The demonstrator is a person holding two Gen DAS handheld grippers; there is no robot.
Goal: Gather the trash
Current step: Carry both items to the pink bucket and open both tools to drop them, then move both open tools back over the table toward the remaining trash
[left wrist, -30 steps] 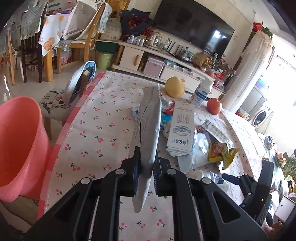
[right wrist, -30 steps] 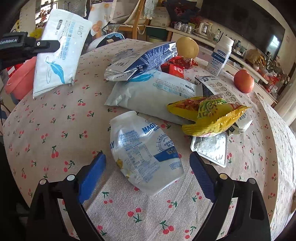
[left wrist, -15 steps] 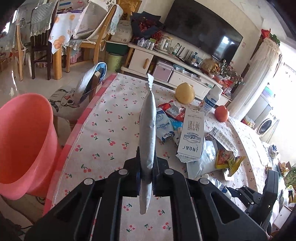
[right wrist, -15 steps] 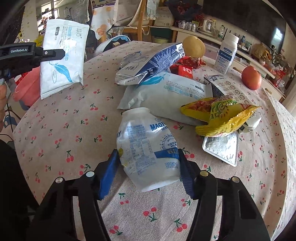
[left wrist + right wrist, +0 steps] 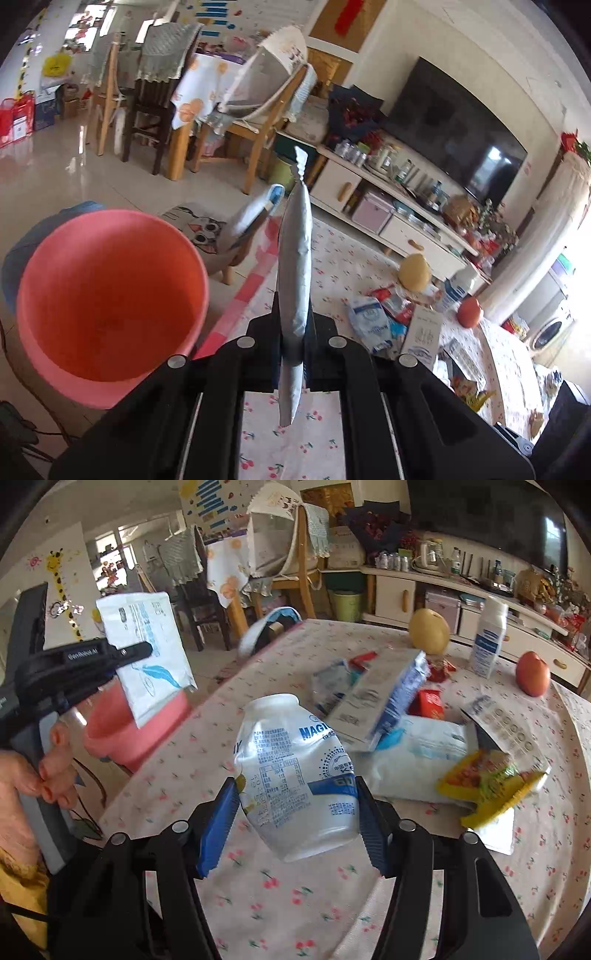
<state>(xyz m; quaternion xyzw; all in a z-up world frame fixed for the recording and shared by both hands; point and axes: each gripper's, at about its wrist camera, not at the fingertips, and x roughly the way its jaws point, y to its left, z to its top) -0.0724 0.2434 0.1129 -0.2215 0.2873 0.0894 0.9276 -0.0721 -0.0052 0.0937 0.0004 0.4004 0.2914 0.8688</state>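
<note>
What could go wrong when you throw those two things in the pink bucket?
1. The white packet is pinched near its lower end, so it may swing and miss the pink bucket off to one side.
2. The squashed bottle looks dented and slick; it might slip from the right gripper on the way over the table.

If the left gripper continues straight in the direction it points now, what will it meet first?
Probably the tablecloth near the table's far edge. The left gripper aims past the pink bucket, which sits off to its left. It is shut on a white packet. Depth is uncertain.
</note>
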